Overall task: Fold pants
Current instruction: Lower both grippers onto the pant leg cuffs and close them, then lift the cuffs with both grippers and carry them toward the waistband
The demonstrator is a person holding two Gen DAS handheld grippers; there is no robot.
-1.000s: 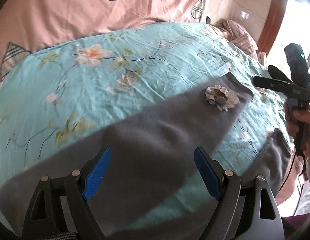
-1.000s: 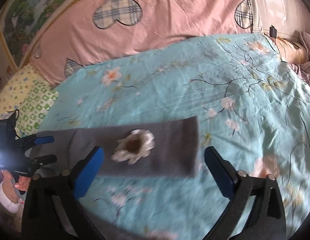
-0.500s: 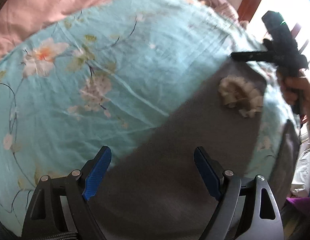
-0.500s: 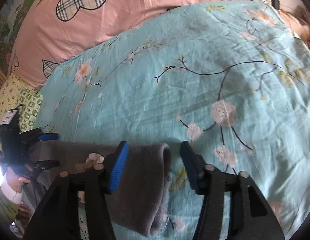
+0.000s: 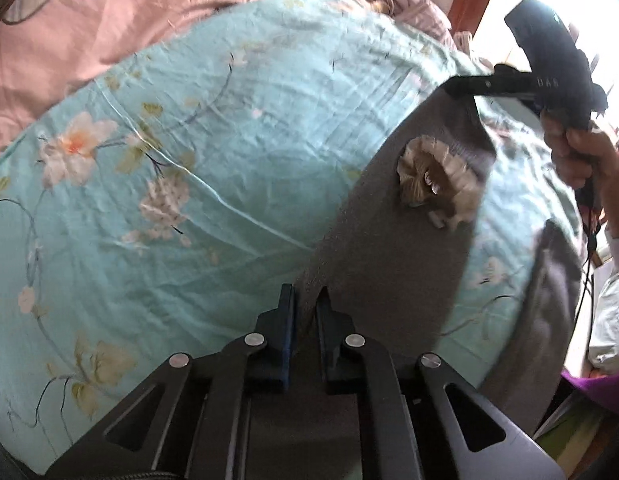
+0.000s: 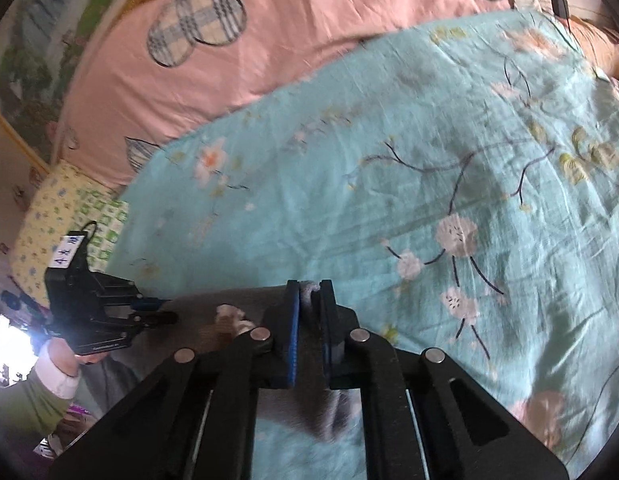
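Grey pants point(image 5: 397, 256) lie on a teal flowered bedsheet point(image 5: 189, 168), with a cream ruffled flower patch point(image 5: 433, 178) on one leg. My left gripper point(image 5: 306, 300) is shut on the pants' fabric near the waist end. In the right wrist view my right gripper point(image 6: 309, 292) is shut on the hem of that leg of the pants point(image 6: 245, 300). The left wrist view shows the right gripper point(image 5: 469, 86) from the side, pinching the leg's far end, held by a hand point(image 5: 581, 152). The other leg point(image 5: 545, 300) hangs toward the bed's edge at the right.
A pink quilt point(image 6: 309, 32) with plaid hearts lies beyond the sheet. A yellow-green patterned pillow point(image 6: 61, 224) sits at the left in the right wrist view. The bed edge drops away at the right of the left wrist view, with a wooden door frame point(image 5: 469, 4) behind.
Both grippers went from wide open to shut, each pinching grey fabric. Both moved lower and closer to the pants; the right one reached the leg's hem.
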